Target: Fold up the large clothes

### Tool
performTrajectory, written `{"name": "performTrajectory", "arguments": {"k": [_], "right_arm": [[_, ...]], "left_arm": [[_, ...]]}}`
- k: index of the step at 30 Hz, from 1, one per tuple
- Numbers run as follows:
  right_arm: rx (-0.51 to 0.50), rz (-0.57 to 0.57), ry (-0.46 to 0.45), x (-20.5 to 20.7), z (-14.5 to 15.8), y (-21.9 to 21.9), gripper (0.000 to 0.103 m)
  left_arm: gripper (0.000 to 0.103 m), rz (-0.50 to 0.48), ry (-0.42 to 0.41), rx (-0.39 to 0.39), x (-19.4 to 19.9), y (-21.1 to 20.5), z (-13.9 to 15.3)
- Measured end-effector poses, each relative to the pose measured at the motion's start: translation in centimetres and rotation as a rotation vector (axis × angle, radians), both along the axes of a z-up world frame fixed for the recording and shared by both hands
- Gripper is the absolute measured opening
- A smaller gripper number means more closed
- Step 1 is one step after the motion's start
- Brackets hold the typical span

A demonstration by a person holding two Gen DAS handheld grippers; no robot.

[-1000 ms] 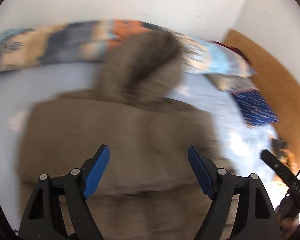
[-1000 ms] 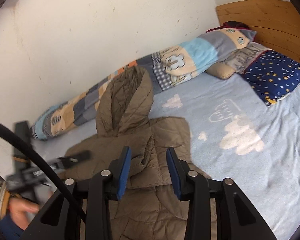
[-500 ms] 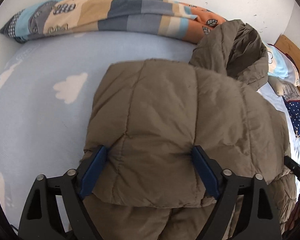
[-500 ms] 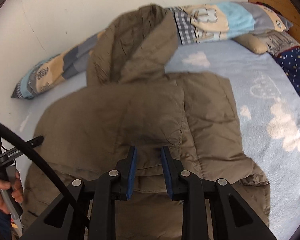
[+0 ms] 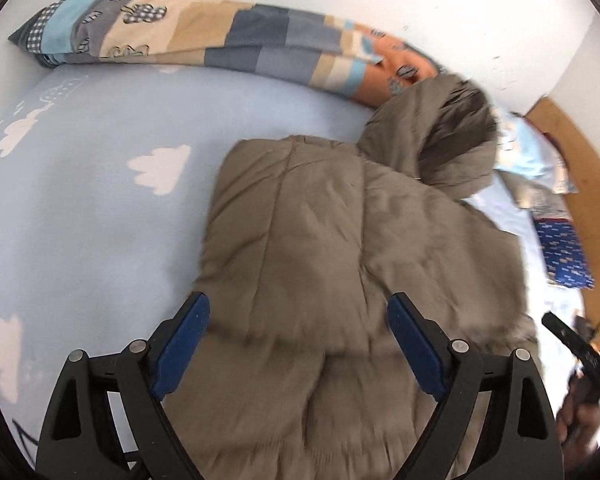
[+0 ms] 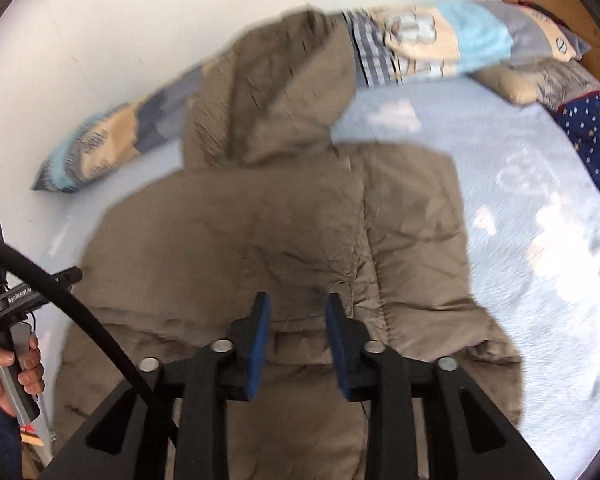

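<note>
A large brown padded jacket (image 5: 340, 248) with a hood (image 5: 440, 136) lies on a light blue bed sheet with white clouds (image 5: 100, 208). Both sleeves are folded in over the body. My left gripper (image 5: 298, 320) hovers over the jacket's lower left part, jaws wide open, holding nothing. In the right wrist view the jacket (image 6: 268, 240) fills the middle, its hood (image 6: 276, 92) against the quilt. My right gripper (image 6: 294, 316) is above the folded sleeve, jaws a narrow gap apart and empty.
A rolled patchwork quilt (image 5: 220, 44) lies along the white wall. A navy star-print pillow (image 6: 596, 136) and a beige pillow (image 6: 512, 84) lie near the wooden headboard (image 6: 560, 0). The left gripper's handle and hand (image 6: 16, 344) show at the left edge.
My left gripper has drawn back and turned right, so the jacket sits farther off. My right gripper has opened slightly and moved a little closer to the jacket.
</note>
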State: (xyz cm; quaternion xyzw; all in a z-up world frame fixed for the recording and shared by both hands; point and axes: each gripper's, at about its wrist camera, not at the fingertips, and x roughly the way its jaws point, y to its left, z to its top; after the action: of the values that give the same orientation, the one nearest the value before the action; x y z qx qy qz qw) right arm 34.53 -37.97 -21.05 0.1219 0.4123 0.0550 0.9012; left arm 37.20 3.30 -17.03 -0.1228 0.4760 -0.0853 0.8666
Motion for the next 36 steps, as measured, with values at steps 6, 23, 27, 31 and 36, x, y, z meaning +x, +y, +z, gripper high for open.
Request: {"name": "performTrajectory", "arguments": {"k": [6, 23, 27, 31, 36], "right_arm": [[0.069, 0.055, 0.007, -7.2, 1.4, -3.9, 0.057], [0.341, -0.072, 0.398, -22.8, -8.7, -13.0, 0.072], [0.245, 0.026, 0.422, -22.3, -9.1, -9.5, 0.053], [0.172, 0.064, 0.371, -23.2, -7.7, -8.1, 0.021], [0.097, 0.069, 0.345, -25.7, -5.7, -7.0, 0.019]], "left_arm": [[0.091, -0.008, 0.065, -0.039, -9.6, 6.5, 1.0], [0.09, -0.178, 0.306, -0.012, -23.6, 6.7, -8.9], [0.052, -0.199, 0.26, 0.035, -25.0, 5.4, -8.3], [0.026, -0.173, 0.204, 0.027, -27.6, 4.2, -6.9], [0.024, -0.152, 0.209, 0.028, -31.5, 3.3, -5.9]]}}
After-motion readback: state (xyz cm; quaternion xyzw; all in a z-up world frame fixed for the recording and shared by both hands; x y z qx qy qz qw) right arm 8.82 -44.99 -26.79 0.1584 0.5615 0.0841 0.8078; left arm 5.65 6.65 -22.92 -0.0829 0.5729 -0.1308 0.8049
